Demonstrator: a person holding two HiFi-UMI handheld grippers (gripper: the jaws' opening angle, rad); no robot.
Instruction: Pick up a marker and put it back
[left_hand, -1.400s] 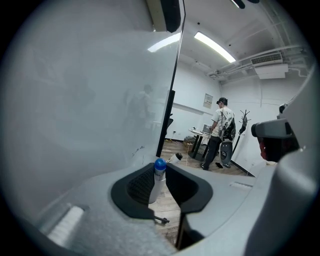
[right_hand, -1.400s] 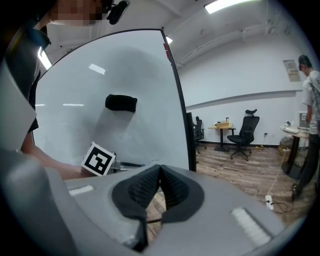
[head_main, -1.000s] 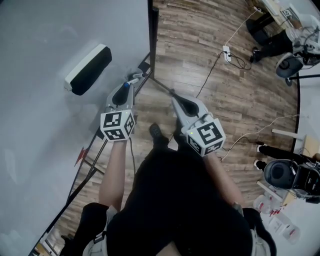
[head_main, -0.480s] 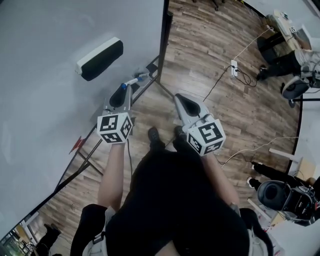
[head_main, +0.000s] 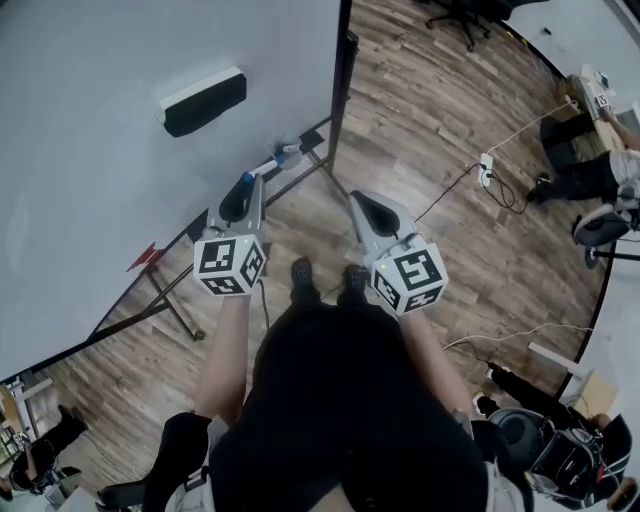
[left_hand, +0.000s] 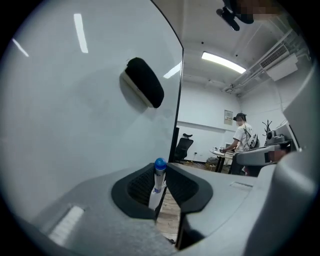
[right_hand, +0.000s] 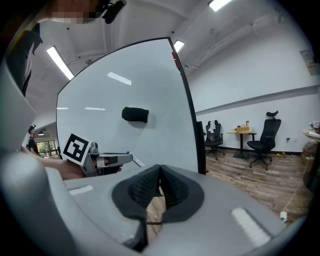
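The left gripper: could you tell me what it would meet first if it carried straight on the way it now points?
Most likely the whiteboard, near its dark vertical edge and below the eraser. The marker clamped in the left gripper would touch first. Depth is hard to judge.

White marker (left_hand: 158, 182) w/ blue cap, pinched btwn fingers (left_hand: 140, 186) of left gripper (left_hand: 160, 167), cap end fwd.

A whiteboard (head_main: 100, 150) fills the left of the scene, with a black eraser (head_main: 204, 101) stuck high on its face. To its right runs a wood floor (head_main: 430, 130), where a white power strip (head_main: 489, 163) lies on its cable. Far across the room stand black chairs (right_hand: 264, 135), a table (right_hand: 242, 131) and a person (left_hand: 243, 137).
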